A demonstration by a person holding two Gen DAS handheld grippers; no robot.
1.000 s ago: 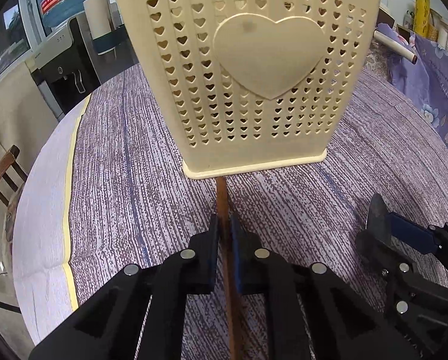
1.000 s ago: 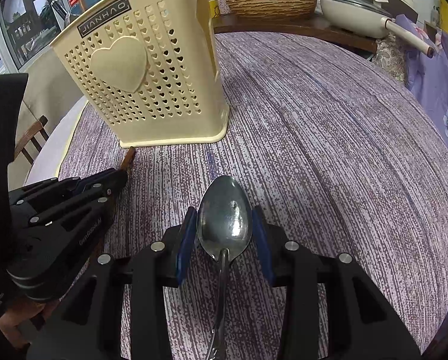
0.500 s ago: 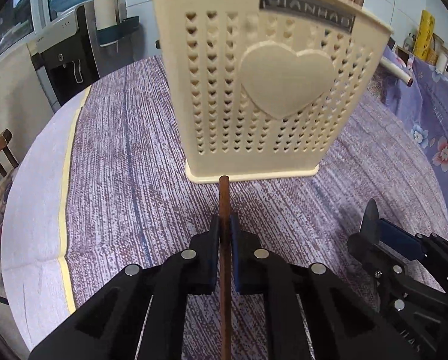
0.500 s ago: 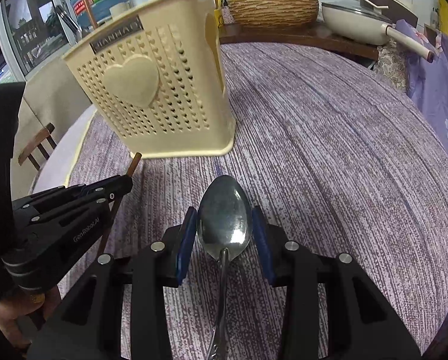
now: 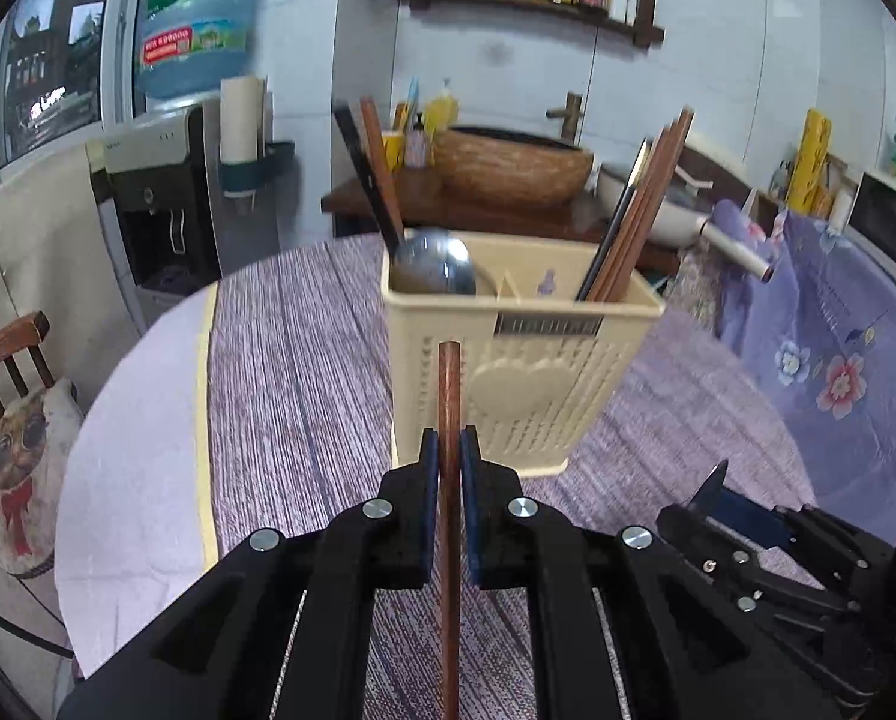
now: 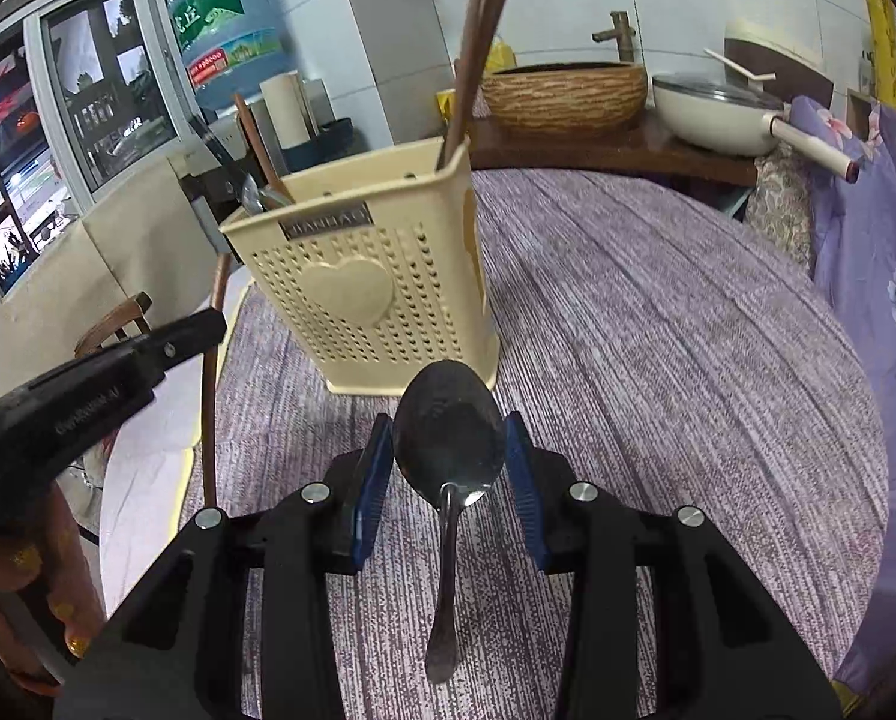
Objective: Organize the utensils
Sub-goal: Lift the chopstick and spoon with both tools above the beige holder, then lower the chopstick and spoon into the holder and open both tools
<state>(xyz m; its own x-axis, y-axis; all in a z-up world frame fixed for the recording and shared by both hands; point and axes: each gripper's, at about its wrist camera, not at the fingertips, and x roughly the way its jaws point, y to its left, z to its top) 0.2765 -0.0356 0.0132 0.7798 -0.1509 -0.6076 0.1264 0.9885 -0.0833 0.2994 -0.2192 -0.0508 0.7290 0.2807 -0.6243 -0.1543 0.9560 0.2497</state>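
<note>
The left gripper (image 5: 446, 468) has its jaws clenched on 1 chopstick (image 5: 449, 396), raised before the holder (image 5: 508, 372). The right gripper (image 6: 448, 468) grasps a spoon (image 6: 448, 426). Lift each tip above the rim, then lower it straight into its compartment.

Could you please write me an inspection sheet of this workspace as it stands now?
Surface: round table, purple striped cloth.
Job's things: cream holder upright, with chopsticks and a ladle inside.
Clutter: nothing seen on the table.
Tongs: left tongs shut on a chopstick; right tongs shut on a spoon.
Cables: nothing seen.
Surroundings: water dispenser, chair, woven basin, pan.
</note>
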